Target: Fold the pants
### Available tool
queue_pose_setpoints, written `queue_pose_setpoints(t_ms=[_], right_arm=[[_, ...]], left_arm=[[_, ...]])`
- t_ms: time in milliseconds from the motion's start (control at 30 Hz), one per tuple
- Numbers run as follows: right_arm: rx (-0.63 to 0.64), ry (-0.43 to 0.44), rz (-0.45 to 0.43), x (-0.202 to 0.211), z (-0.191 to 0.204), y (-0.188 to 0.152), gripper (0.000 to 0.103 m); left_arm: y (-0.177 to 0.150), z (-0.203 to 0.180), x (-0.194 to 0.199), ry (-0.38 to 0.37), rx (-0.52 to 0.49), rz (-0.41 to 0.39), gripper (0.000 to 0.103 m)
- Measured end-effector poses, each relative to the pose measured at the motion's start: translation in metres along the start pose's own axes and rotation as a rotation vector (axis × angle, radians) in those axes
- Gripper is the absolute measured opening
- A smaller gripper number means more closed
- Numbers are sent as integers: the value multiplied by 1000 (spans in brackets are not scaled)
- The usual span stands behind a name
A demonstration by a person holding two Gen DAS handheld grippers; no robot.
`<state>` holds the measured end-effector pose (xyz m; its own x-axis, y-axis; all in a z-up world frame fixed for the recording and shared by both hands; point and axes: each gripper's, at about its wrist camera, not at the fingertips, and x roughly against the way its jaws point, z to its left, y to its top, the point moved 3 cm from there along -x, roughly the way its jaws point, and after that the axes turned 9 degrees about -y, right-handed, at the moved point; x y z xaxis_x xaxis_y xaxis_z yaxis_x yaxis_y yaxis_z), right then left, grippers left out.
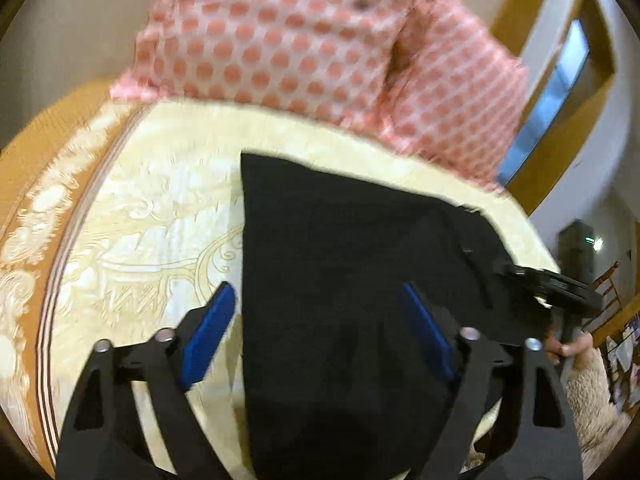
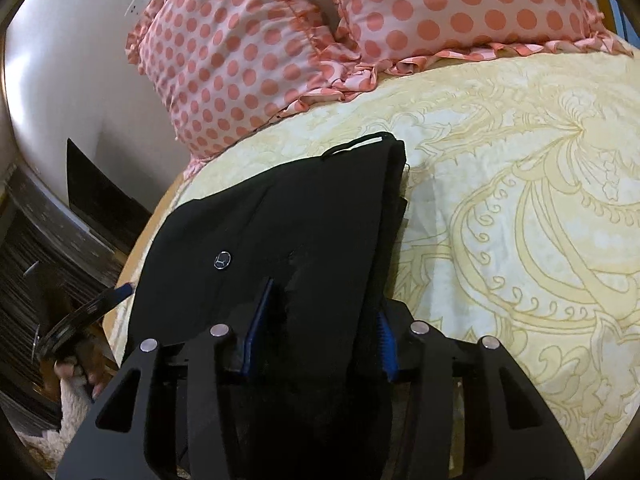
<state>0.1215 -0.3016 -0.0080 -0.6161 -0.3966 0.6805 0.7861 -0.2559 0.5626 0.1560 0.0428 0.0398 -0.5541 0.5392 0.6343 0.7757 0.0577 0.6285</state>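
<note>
Black pants point(image 1: 340, 248) lie folded on a cream and yellow patterned bedspread point(image 1: 152, 208). In the left wrist view my left gripper point(image 1: 320, 300) is open, its blue pads point(image 1: 212, 328) spread wide over the near part of the pants, holding nothing. In the right wrist view the pants point(image 2: 280, 216) show a button point(image 2: 222, 260) and the waistband at the far end. My right gripper point(image 2: 320, 304) is open with its blue pads point(image 2: 258, 320) either side of a raised ridge of the fabric. The right gripper also shows in the left wrist view point(image 1: 560, 288) at the pants' right edge.
Pink pillows with coral dots point(image 2: 248, 52) lie at the head of the bed, just beyond the pants. The bed's edge point(image 2: 132, 240) runs along the pants' left side, with a dark floor and furniture below. An orange border point(image 1: 36, 184) runs along the bedspread's left.
</note>
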Motion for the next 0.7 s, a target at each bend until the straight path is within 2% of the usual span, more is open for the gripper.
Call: queue_pose_setpoints(t_ms=[33, 133, 200, 233, 300, 333, 367, 400, 467, 700], right_arm=[[-4, 4, 1, 0, -1, 0, 47], [-15, 16, 1, -1, -3, 1, 47], [1, 17, -5, 0, -1, 1, 44], [16, 20, -8, 1, 1, 0, 38], [34, 23, -16, 3, 4, 0, 32], [34, 27, -17, 3, 4, 1, 29], [27, 34, -19, 4, 4, 2, 26], [22, 42, -21, 5, 4, 3, 24], [21, 54, -35, 10, 8, 7, 19], [95, 38, -79, 20, 27, 38, 15]], left_arm=[[6, 7, -11, -11, 30, 44, 74], [13, 20, -28, -16, 78, 95, 68], [15, 22, -35, -8, 74, 103, 55], [15, 22, -36, -4, 72, 104, 52], [17, 23, -36, 13, 71, 95, 33], [17, 25, -34, 17, 74, 90, 28], [17, 27, -32, 11, 81, 83, 15], [20, 26, -30, -6, 87, 78, 9], [22, 24, -26, -24, 87, 72, 8], [51, -2, -23, 14, -8, 16, 7]])
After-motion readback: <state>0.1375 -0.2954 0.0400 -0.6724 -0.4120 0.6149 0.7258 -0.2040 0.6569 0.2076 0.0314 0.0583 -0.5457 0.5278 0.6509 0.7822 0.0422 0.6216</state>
